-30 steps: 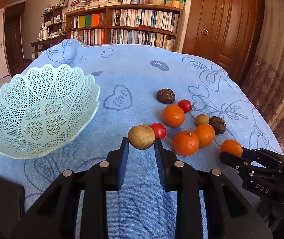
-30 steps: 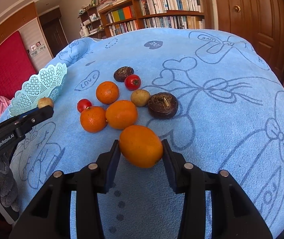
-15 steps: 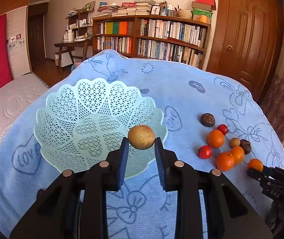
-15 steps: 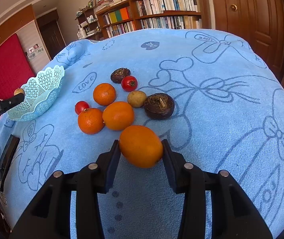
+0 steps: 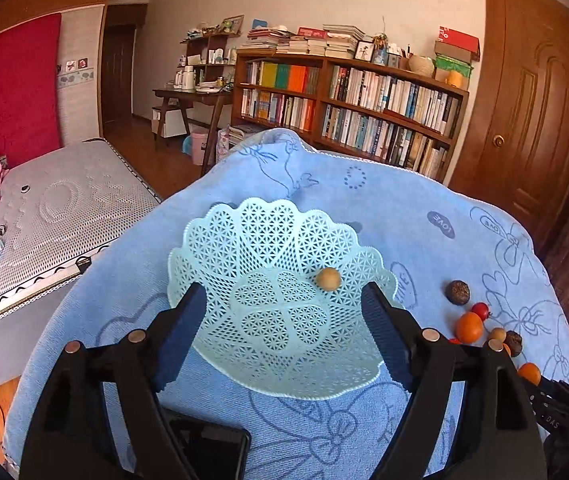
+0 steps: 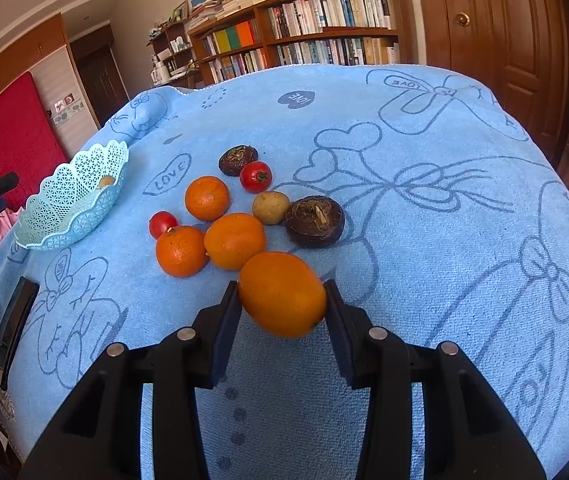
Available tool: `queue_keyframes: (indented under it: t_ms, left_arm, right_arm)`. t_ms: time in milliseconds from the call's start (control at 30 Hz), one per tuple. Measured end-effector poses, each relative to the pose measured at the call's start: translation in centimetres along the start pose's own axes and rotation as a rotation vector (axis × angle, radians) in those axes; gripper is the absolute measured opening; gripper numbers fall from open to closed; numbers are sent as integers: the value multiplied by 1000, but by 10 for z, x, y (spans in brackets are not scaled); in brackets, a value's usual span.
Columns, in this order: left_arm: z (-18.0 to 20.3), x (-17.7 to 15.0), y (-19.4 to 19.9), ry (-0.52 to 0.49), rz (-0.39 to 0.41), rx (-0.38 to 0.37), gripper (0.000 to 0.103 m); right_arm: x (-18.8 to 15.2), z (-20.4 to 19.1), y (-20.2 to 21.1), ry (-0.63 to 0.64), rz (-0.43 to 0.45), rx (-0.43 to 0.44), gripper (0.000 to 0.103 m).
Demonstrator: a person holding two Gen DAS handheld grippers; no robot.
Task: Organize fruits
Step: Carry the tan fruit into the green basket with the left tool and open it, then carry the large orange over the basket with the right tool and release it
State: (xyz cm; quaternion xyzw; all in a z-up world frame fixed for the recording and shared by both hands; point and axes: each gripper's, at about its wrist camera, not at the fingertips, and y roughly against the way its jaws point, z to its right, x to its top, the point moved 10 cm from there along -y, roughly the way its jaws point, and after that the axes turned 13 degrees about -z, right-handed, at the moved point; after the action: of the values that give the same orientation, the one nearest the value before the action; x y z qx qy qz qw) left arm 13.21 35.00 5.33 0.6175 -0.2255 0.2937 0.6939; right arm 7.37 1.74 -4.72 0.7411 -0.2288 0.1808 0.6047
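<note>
Left gripper [image 5: 284,312]: jaws spread wide with nothing between them, held above the basket.
Basket [image 5: 220,248]: pale green lattice bowl with a scalloped rim, on the blue cloth at the bench's left side.
Tan fruit [image 5: 328,279]: a small round one lying inside the basket, on its right inner slope — free of both fingers.
Right gripper [image 6: 282,304]: jaws closed narrow on a large orange [image 6: 282,294], pads pressing its two sides.
Loose fruit: just past the held orange, three more oranges [image 6: 234,241] clustered together, two of them touching; a small red fruit [image 6: 162,223] at their left edge and another red one [image 6: 256,176] farther back.
Dark fruits: one brown, rough-skinned [image 6: 315,221] right of the cluster, a second [image 6: 238,159] at the far end beside the rear red fruit.
Second tan fruit [image 6: 270,207]: between the oranges and the near dark fruit.
Blue cloth [image 6: 444,140]: printed with hearts, bows and "LOVE" — covers the whole bench.
Bookshelf [image 5: 364,96]: against the far wall.
</note>
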Motion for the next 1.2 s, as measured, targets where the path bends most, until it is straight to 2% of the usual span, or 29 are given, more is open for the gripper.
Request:
queue_keyframes:
  t_ms: [100, 200, 300, 567, 767, 1000, 1200]
  left_arm:
    - [-14, 4, 5, 35, 11, 9, 85]
    - [-19, 7, 8, 46, 12, 13, 88]
    - [-21, 9, 11, 44, 22, 12, 93]
    - [-30, 14, 18, 62, 33, 0, 94]
    - [-41, 18, 20, 98, 39, -5, 96]
    - [-45, 19, 22, 108, 39, -11, 97]
    - [-44, 19, 22, 103, 35, -17, 98]
  right_arm:
    - [6, -8, 4, -23, 3, 50, 42]
    - [18, -31, 6, 13, 15, 74, 42]
    - [32, -68, 6, 77, 20, 117, 42]
    - [63, -174, 0, 240, 11, 232, 42]
    - [71, -229, -17, 300, -19, 283, 42]
    - [75, -260, -40, 316, -56, 295, 42]
    - [91, -253, -54, 273, -45, 248, 44]
